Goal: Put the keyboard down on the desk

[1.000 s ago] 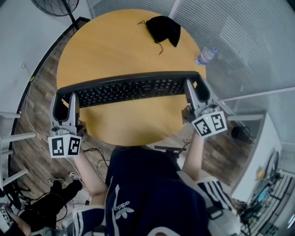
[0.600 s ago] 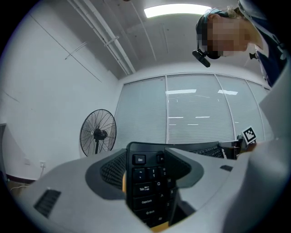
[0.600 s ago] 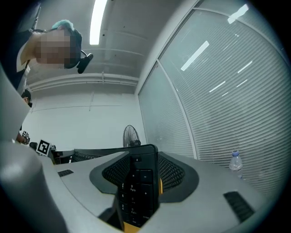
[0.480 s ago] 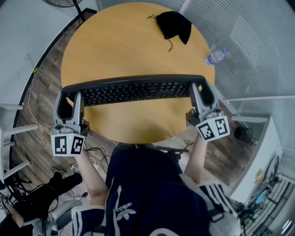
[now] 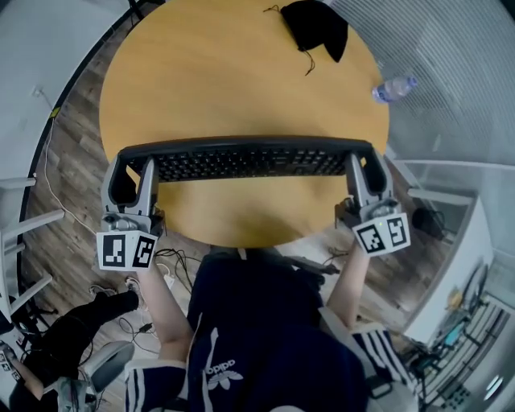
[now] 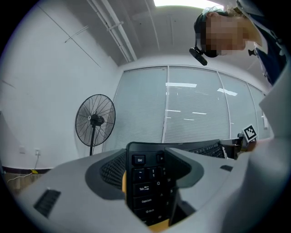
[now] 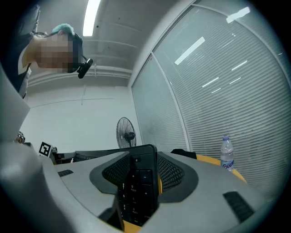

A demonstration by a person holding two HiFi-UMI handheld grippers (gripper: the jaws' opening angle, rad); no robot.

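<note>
A long black keyboard (image 5: 245, 158) hangs level over the near half of the round wooden desk (image 5: 233, 72). My left gripper (image 5: 132, 175) is shut on its left end, my right gripper (image 5: 364, 170) on its right end. In the left gripper view the keyboard (image 6: 146, 186) stands on edge between the grey jaws, Esc key uppermost. The right gripper view shows the keyboard (image 7: 137, 189) clamped the same way, with the yellow desk edge (image 7: 213, 160) beyond. I cannot tell whether the keyboard touches the desk.
A black cloth pouch (image 5: 315, 24) lies at the desk's far side. A clear water bottle (image 5: 393, 88) lies near the right rim; in the right gripper view the bottle (image 7: 226, 154) is on the right. A standing fan (image 6: 94, 119) and glass partitions surround the desk.
Both grippers and the keyboard have shifted slightly toward the near edge of the desk and levelled out. The grip on both ends is unchanged.
</note>
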